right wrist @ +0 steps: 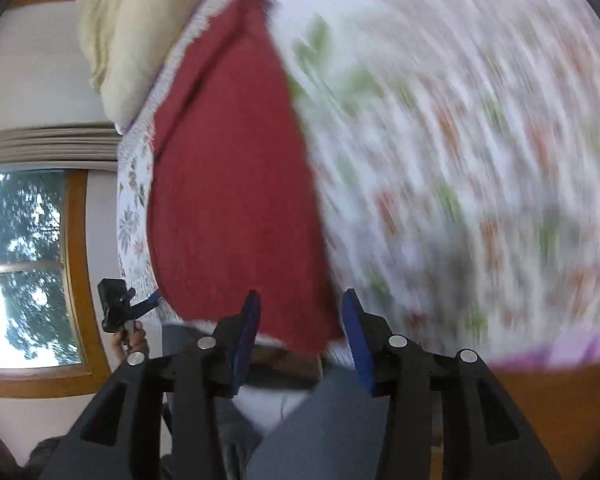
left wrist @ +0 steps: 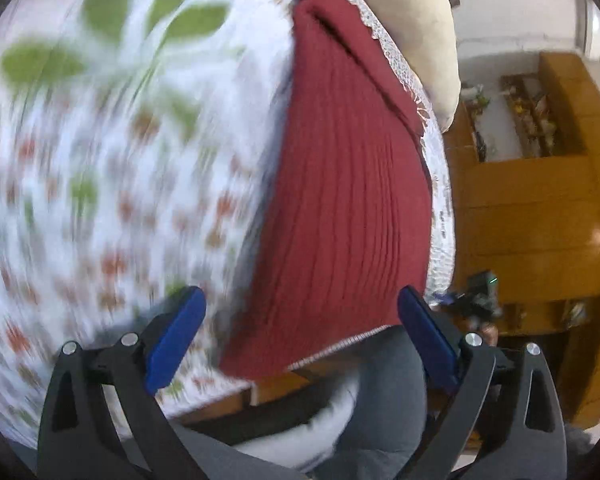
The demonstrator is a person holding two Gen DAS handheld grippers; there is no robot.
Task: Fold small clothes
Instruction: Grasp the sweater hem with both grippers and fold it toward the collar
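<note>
Red knit garment (left wrist: 340, 208) lies centre frame on the floral bedsheet (left wrist: 120, 160). Left gripper (left wrist: 300, 312) jaws spread wide, empty. Right gripper (right wrist: 300, 312) jaws parted, empty, at the garment's lower edge.

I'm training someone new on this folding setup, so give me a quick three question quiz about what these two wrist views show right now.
1. True or false: the left tongs are clamped on the red knitted garment.
2. The red knitted garment lies on: A) a bare wooden table, B) a floral printed sheet, C) a grey carpet.
3. What cream-coloured thing sits past the garment's far end?

Key: 1 false, both left and right tongs are open and hold nothing. 2 B. 3 a cream pillow.
</note>
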